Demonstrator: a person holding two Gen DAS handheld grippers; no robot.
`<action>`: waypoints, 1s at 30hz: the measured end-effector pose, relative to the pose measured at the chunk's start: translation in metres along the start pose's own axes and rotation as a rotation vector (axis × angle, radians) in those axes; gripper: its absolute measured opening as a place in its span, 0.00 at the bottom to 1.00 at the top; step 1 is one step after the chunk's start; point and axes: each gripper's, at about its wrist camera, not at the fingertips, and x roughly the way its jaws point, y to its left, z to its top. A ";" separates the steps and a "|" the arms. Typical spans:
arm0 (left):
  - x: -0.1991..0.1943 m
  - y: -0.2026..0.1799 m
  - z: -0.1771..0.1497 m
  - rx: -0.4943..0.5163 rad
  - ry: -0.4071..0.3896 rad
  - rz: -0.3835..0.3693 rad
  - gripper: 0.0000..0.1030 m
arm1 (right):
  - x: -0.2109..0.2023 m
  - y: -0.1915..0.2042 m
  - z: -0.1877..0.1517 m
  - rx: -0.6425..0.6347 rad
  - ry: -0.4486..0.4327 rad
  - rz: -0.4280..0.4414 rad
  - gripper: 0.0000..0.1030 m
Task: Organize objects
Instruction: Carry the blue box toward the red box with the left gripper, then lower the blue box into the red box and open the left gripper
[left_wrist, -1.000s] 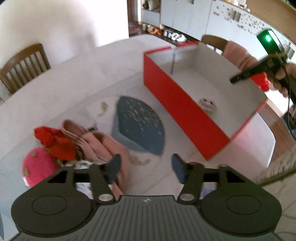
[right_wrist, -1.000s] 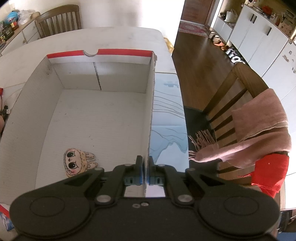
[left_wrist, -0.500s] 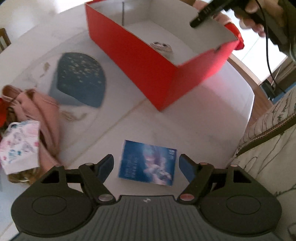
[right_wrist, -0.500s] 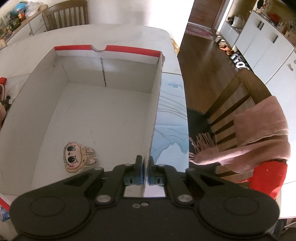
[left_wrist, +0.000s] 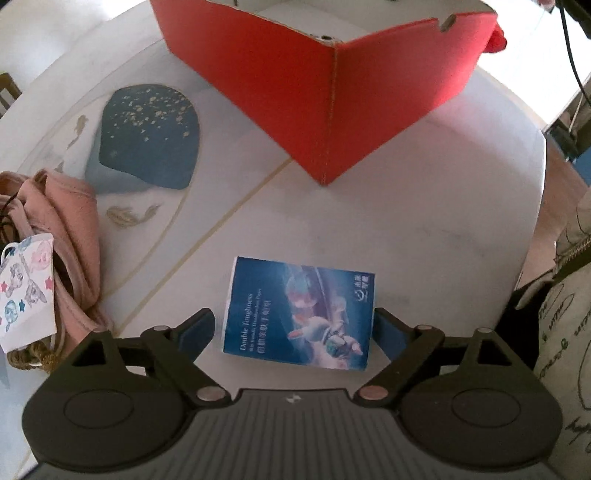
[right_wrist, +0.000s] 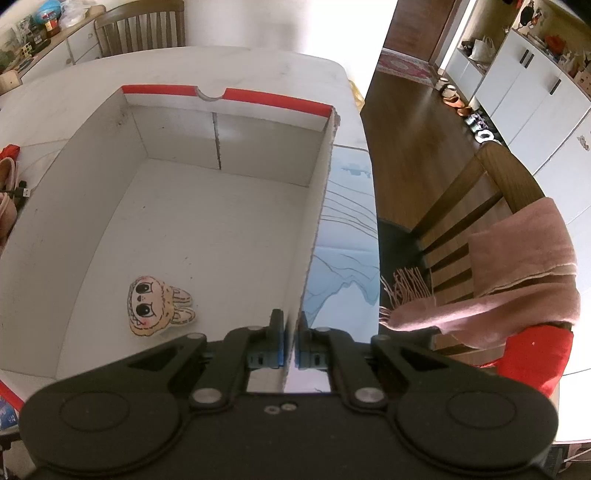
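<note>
The left gripper (left_wrist: 293, 325) has just dropped over the tissue pack (left_wrist: 299, 314), its jaws opening to straddle it untouched, so a pickup looks imminent. The right gripper (right_wrist: 290, 345) stays clenched on the box (right_wrist: 314, 221) wall, steadying it.

Left wrist view: tissue pack (left_wrist: 299, 314) lies flat on the table (left_wrist: 424, 221), near the table's near edge, between the two fingers of the left gripper (left_wrist: 293, 328), one finger on either side. Box (left_wrist: 332, 92) stands behind the pack, toward the far right of the table, one corner pointing at the pack. Bag (left_wrist: 70, 236) lies at the left edge; patterned pouch (left_wrist: 26, 291) rests on the bag's near side.

Right wrist view: plush toy (right_wrist: 155, 306) lies on the box floor, near-left part. Right gripper (right_wrist: 290, 347) sits astride the box's right wall at its near end. Chair (right_wrist: 480, 206) stands off the table's right edge; scarf (right_wrist: 517, 266) draped over its back.
</note>
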 end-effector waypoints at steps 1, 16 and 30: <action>0.000 0.001 -0.001 -0.006 -0.006 0.007 0.89 | 0.000 0.000 0.000 0.000 -0.001 0.000 0.04; -0.056 0.022 0.020 -0.101 -0.113 0.054 0.74 | 0.000 0.000 -0.001 0.003 -0.003 0.003 0.04; -0.104 0.020 0.109 -0.005 -0.249 0.033 0.74 | 0.000 0.001 -0.003 0.006 -0.009 0.011 0.04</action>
